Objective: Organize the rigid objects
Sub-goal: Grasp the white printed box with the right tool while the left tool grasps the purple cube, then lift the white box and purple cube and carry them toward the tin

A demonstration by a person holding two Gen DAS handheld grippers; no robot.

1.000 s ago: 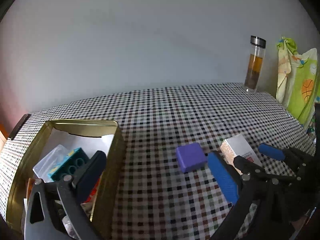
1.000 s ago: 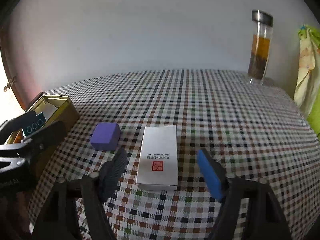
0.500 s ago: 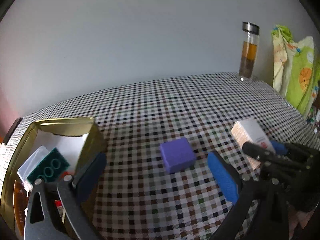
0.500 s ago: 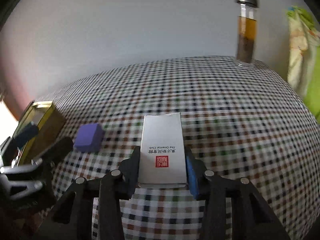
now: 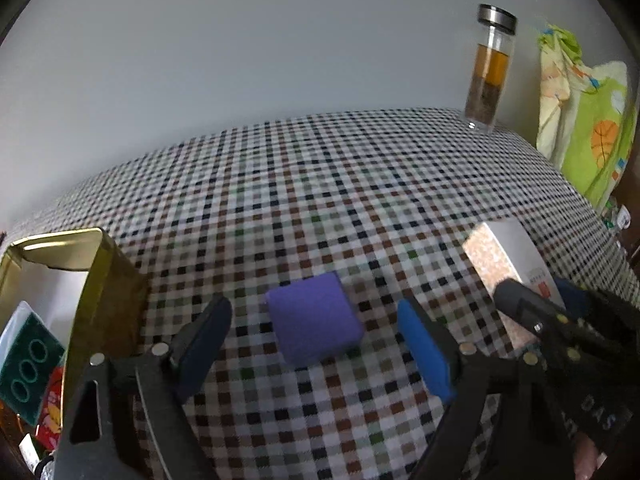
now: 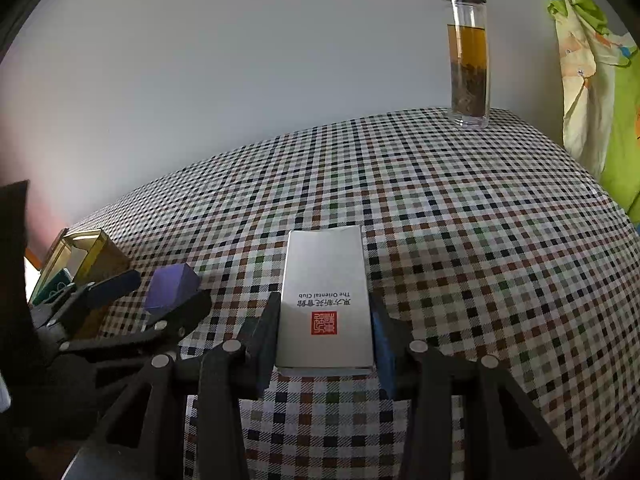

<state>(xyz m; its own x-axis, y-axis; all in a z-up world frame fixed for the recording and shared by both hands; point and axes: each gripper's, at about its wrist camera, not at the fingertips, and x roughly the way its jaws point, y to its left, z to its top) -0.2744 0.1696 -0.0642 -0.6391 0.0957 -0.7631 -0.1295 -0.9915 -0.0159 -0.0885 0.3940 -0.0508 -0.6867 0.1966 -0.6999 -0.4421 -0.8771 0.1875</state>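
The small purple cube-shaped block (image 5: 314,318) lies on the checked table (image 5: 320,184), squarely between our left tool's (image 5: 316,350) pads; jaws have just been closing, gaps remain both sides. Right tool (image 6: 325,342) clamps the white rectangular carton (image 6: 326,300) lengthwise ahead.

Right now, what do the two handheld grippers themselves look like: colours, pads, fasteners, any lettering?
Both are black plastic frames with cut-out, strut-like arms and round silver fasteners at the joints. The left gripper has fingers faced with blue pads. The right gripper has the same build; its body shows pale lettering in the left wrist view, too blurred to read fully.
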